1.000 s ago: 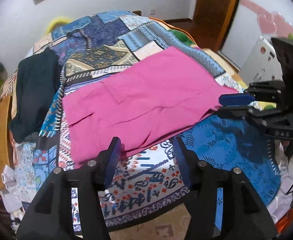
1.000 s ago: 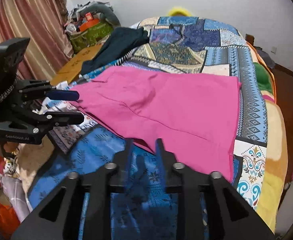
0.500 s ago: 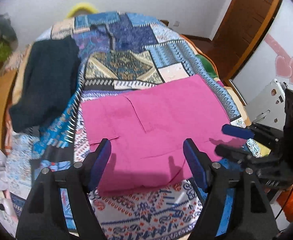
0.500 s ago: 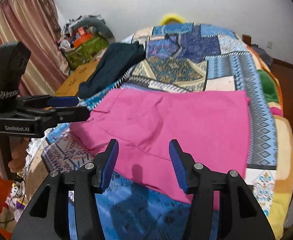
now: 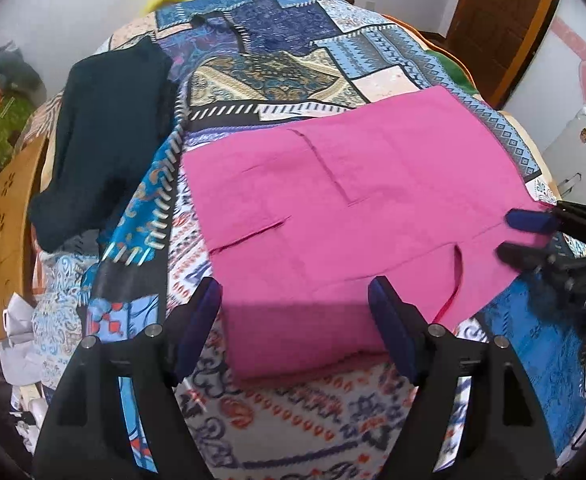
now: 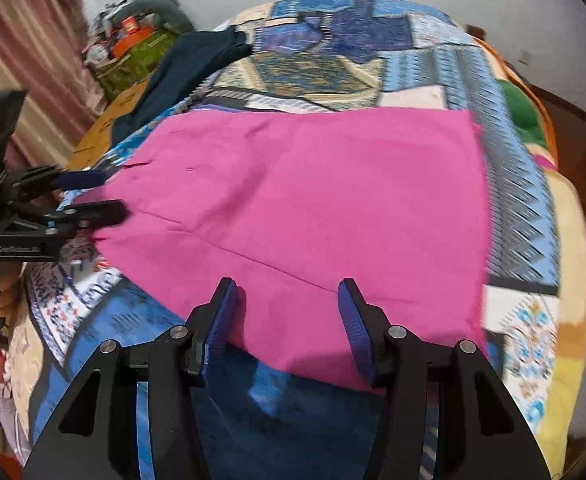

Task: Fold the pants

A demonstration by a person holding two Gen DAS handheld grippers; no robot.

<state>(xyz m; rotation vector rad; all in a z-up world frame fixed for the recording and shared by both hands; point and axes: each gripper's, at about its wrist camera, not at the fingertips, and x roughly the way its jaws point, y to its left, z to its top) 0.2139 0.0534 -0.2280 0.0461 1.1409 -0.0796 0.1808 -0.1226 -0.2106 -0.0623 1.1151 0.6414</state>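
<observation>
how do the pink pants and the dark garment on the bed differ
The pink pants are bright magenta; the dark garment is near black. The pink pants lie spread flat near the front edge of the bed, between both open grippers, while the dark garment lies further back along the bed's side with no gripper near it. The pants show seams and a slit; the dark garment shows no detail. Both rest on the patchwork bedspread.
</observation>
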